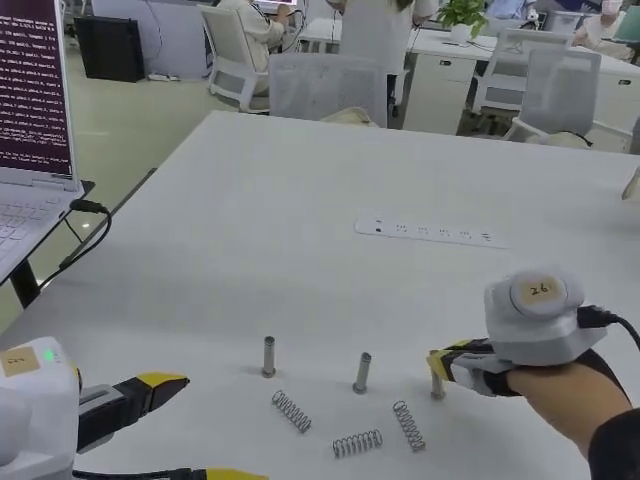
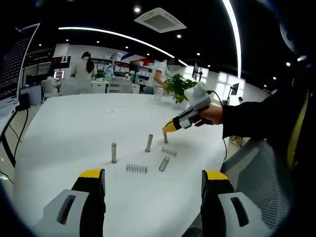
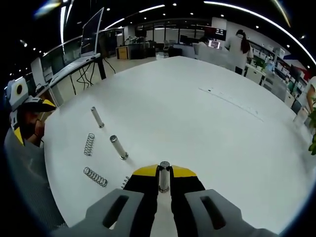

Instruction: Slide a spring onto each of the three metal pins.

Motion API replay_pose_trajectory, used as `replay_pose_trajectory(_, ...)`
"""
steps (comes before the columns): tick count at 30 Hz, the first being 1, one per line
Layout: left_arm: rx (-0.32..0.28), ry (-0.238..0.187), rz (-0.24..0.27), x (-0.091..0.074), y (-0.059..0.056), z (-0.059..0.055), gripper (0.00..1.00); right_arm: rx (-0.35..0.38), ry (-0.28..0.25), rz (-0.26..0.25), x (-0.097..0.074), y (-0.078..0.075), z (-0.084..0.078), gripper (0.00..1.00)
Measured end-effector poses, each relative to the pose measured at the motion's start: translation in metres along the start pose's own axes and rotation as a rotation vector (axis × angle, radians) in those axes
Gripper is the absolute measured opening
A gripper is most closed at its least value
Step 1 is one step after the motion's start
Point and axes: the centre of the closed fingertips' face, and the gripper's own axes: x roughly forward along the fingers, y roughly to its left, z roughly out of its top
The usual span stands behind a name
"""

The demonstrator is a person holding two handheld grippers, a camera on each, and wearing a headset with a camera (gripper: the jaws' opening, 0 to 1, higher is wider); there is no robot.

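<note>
Right gripper (image 1: 443, 360): fingers (image 3: 143, 174) clenched on the right pin (image 3: 164, 177), gripping its upper part. That pin stands upright on the white table (image 1: 300, 190) just right of the middle pin (image 1: 362, 372). In the right gripper view the pin top pokes up between the yellow tips. The middle pin is upright and free. The left pin (image 1: 269, 356) is upright and free on the opposite side of the middle pin, about level with it. Three springs lie flat and loose on the table, all on the person's side of the middle pin. One (image 1: 291, 411) is near-left of it, one (image 1: 357, 443) is straight in front of it and closest to the person, and one (image 1: 408, 425) is near-right of it, close by the held pin's base; cannot tell whether they touch. Left gripper (image 1: 197, 428) is low by the table's near edge, well left of the middle pin, fingers (image 2: 91, 174) released and spread wide with only bare table between them. A power strip (image 1: 425, 232) lies flat well beyond the middle pin. An open laptop (image 1: 30, 120) is far left of it.
</note>
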Motion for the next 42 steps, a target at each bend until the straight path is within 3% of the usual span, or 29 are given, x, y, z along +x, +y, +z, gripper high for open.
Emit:
replay_pose_trajectory(14,0.000,-0.005,-0.004,0.000,0.000,0.001,0.77,-0.008,-0.015,-0.009,-0.010,0.002,-0.006,0.06)
replay_pose_trajectory(23,0.001,-0.007,-0.007,0.000,-0.001,0.001,0.77,-0.030,0.011,-0.021,-0.012,0.002,-0.015,0.06)
replay_pose_trajectory(42,0.003,-0.004,-0.011,0.000,-0.002,0.001,0.77,-0.033,0.014,-0.020,-0.012,0.002,-0.015,0.07)
